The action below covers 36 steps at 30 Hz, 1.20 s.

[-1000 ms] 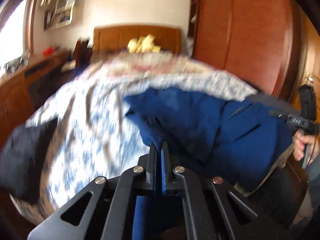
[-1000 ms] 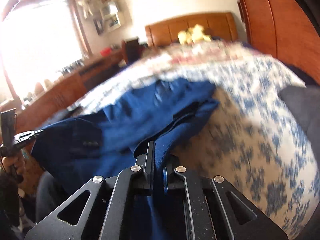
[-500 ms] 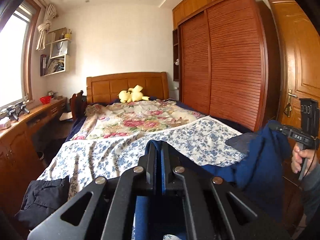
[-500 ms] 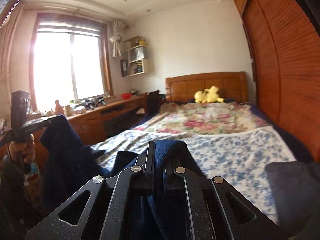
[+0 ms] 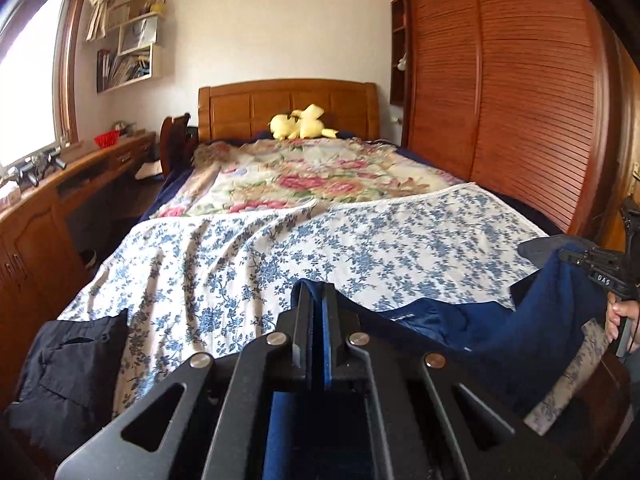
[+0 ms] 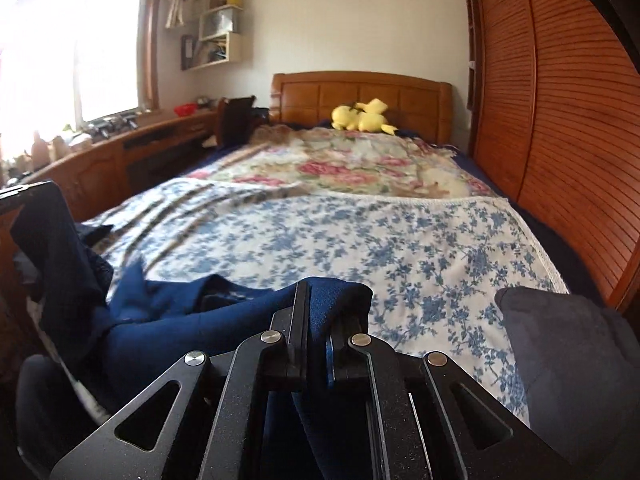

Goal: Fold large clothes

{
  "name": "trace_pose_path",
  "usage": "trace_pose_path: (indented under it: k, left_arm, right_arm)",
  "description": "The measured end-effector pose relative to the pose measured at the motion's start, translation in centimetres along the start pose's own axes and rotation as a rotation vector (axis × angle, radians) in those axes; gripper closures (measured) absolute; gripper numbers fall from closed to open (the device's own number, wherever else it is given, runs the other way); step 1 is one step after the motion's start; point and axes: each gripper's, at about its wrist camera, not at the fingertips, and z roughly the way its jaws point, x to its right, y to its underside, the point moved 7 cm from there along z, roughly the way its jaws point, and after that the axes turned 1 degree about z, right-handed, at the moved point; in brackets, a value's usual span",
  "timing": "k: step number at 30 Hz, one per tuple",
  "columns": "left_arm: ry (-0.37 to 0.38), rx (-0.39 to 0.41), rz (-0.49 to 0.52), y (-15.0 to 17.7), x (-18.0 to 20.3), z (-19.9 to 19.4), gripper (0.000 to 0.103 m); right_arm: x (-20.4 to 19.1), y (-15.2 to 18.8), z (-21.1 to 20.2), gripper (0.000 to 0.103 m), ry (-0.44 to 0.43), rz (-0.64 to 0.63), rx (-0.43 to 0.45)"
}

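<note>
Item: blue garment (image 5: pixel 500 332), hanging between both grippers at foot of bed (image 5: pixel 360 240). L gripper (image 5: pixel 318 312) + R gripper (image 6: pixel 316 312): clamped on cloth (edges). Advice: keep edge taut, level, lower flat onto bed

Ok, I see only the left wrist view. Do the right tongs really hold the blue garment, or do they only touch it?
Observer: They hold it. In the right wrist view the right tongs are shut on the blue garment, and a fold bunches over their tips.
Operator: Is something beside them on the bed?
Observer: A dark grey cloth lies to their right, on the floral sheet near the foot of the bed.
Operator: And how do my left tongs look from there?
Observer: The left tongs are at the far left edge, and the garment hangs down from them.
</note>
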Motion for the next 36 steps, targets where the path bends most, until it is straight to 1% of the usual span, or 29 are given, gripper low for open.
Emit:
trace_pose_path:
  k: [4,6,7,8,9,10,11,13,15,16,17,19,22,26,29,33,36]
  left_arm:
    - [0.031,-0.041,-0.020,1.4,-0.1,3.0,0.101]
    - [0.041,-0.053,-0.012,2.3,0.3,3.8,0.100]
    - [0.040,-0.056,-0.005,2.6,0.5,3.9,0.098]
    - [0.030,-0.056,0.011,3.1,0.7,4.0,0.096]
    - [0.016,-0.054,0.026,3.5,0.8,3.8,0.094]
    - [0.007,-0.043,0.039,3.9,0.9,3.6,0.087]
    - [0.005,-0.023,0.049,4.4,1.1,3.1,0.078]
    - [0.020,-0.003,0.048,5.1,1.2,2.4,0.073]
    - [0.038,0.010,0.035,5.7,1.0,2.0,0.071]
    - [0.038,0.010,0.040,6.3,1.1,1.9,0.071]
    - [0.036,0.005,0.057,6.8,1.3,1.8,0.070]
    - [0.040,-0.004,0.083,7.5,1.6,1.7,0.069]
    - [0.082,-0.009,0.072,8.9,1.7,1.3,0.066]
    - [0.108,-0.028,0.051,10.8,1.3,1.2,0.062]
    - [0.102,-0.047,0.030,12.0,0.5,1.2,0.061]
    - [0.100,-0.057,0.015,13.3,-0.1,1.1,0.061]
    - [0.083,-0.071,0.024,14.1,-0.5,1.3,0.061]
  right_arm:
    - [0.7,1.8,4.8,0.098,0.043,-0.009,-0.085]
    - [0.7,3.2,5.9,0.097,0.054,-0.016,-0.119]
    - [0.7,3.7,6.2,0.092,0.063,-0.020,-0.131]
    - [0.6,4.3,6.5,0.084,0.072,-0.026,-0.144]
    - [0.5,4.8,6.6,0.079,0.072,-0.032,-0.153]
    - [0.4,5.0,6.7,0.069,0.073,-0.035,-0.160]
    - [0.2,5.3,6.7,0.062,0.079,-0.040,-0.168]
    - [-0.4,5.7,6.6,0.057,0.096,-0.061,-0.171]
    - [-0.8,6.0,6.1,0.049,0.129,-0.084,-0.169]
    - [-0.9,6.0,5.8,0.043,0.143,-0.090,-0.164]
    - [-1.1,6.1,5.4,0.040,0.156,-0.096,-0.157]
    - [-1.4,6.0,4.9,0.038,0.168,-0.091,-0.155]
    - [-3.1,6.2,4.1,0.037,0.110,-0.086,-0.160]
    - [-7.7,6.9,4.2,0.037,0.000,-0.130,-0.192]
    - [-11.2,7.6,4.6,0.037,-0.074,-0.148,-0.208]
    - [-16.2,8.7,5.4,0.037,-0.158,-0.211,-0.240]
    - [-19.2,10.2,6.5,0.037,-0.213,-0.272,-0.309]
